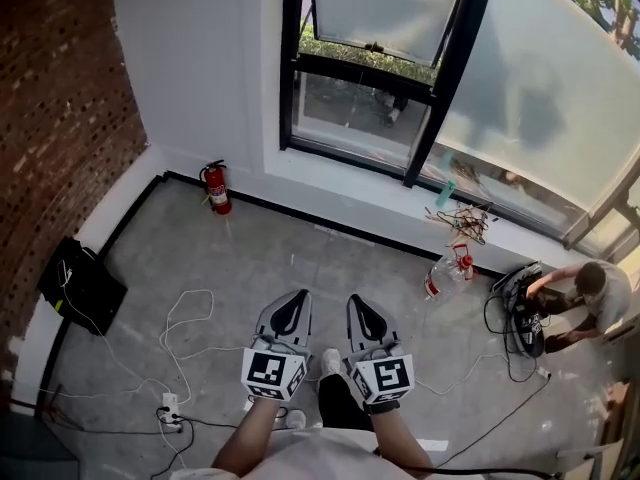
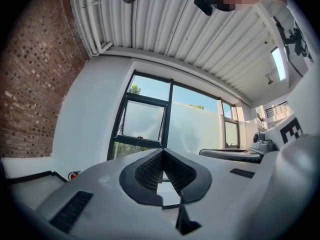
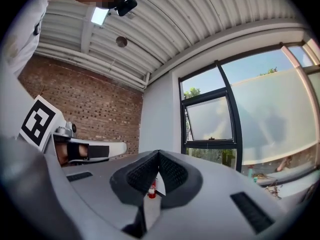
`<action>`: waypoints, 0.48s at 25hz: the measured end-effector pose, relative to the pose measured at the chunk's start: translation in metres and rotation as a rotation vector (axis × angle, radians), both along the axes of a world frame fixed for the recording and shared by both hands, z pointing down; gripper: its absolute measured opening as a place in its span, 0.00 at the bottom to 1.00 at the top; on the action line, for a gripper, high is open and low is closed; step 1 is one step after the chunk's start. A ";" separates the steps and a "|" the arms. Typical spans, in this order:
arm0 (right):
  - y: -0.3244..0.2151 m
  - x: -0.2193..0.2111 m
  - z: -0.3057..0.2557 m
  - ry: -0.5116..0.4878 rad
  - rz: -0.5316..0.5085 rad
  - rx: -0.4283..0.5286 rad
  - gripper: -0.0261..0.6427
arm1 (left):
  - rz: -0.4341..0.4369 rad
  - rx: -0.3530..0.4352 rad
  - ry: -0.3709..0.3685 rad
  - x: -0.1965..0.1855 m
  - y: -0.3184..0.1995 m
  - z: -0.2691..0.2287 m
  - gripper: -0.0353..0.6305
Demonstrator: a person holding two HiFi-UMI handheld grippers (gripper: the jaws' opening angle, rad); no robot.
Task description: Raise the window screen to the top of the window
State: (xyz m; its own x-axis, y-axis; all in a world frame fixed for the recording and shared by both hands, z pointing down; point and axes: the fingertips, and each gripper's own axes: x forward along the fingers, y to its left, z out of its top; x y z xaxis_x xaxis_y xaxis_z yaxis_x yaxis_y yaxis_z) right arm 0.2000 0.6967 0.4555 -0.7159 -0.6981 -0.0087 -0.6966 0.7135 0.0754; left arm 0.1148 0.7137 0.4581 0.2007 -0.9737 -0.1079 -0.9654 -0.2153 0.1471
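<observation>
Window screen [image 1: 385, 8] in focus: a pale, hazy rectangular panel in a thin black frame, set inside the tall black-framed window [image 1: 288, 68] in the white wall. From the gripper views it fills the middle of the opening, with a strip of clear blue sky above it and a strip of green foliage below. Its lower edge carries a small dark handle at the centre. To its right runs a wide frosted glass pane [image 1: 540, 88].

Both hands are level and close together, well back from the window, over the grey concrete floor [image 1: 270, 258]. The left tongs [image 1: 297, 296] and the right tongs [image 1: 357, 300] lie side by side, nearly parallel, pointing towards the window wall, their marker cubes facing the head camera. Bare forearms reach in from the bottom edge. Each pair of tongs is closed tip to tip, with nothing between the ribbed black pads.

A red fire extinguisher [image 1: 215, 188] stands against the wall to the left of the window, beside the red brick wall [image 1: 50, 118]. A clear plastic bottle with a red cap [image 1: 445, 273] lies near the right of the floor, and a person [image 1: 590, 293] crouches beyond it. White cables [image 1: 185, 318] trail across the floor to the left.
</observation>
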 end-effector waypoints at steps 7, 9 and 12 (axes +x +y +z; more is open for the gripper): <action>-0.144 -0.015 -0.014 0.014 -0.011 0.049 0.04 | -0.067 0.060 -0.074 -0.032 -0.136 -0.031 0.05; -0.182 -0.014 -0.032 0.023 -0.015 0.100 0.04 | -0.090 0.080 -0.082 -0.035 -0.174 -0.047 0.05; -0.233 -0.010 -0.040 0.040 -0.029 0.118 0.04 | -0.105 0.042 -0.067 -0.027 -0.222 -0.040 0.05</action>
State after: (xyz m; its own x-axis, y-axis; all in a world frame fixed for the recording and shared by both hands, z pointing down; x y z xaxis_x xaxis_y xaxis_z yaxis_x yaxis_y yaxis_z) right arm 0.1897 0.4638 0.4156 -0.7373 -0.6728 -0.0603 -0.6704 0.7179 0.1874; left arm 0.0873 0.4920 0.4177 0.1064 -0.9845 -0.1391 -0.9903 -0.1176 0.0744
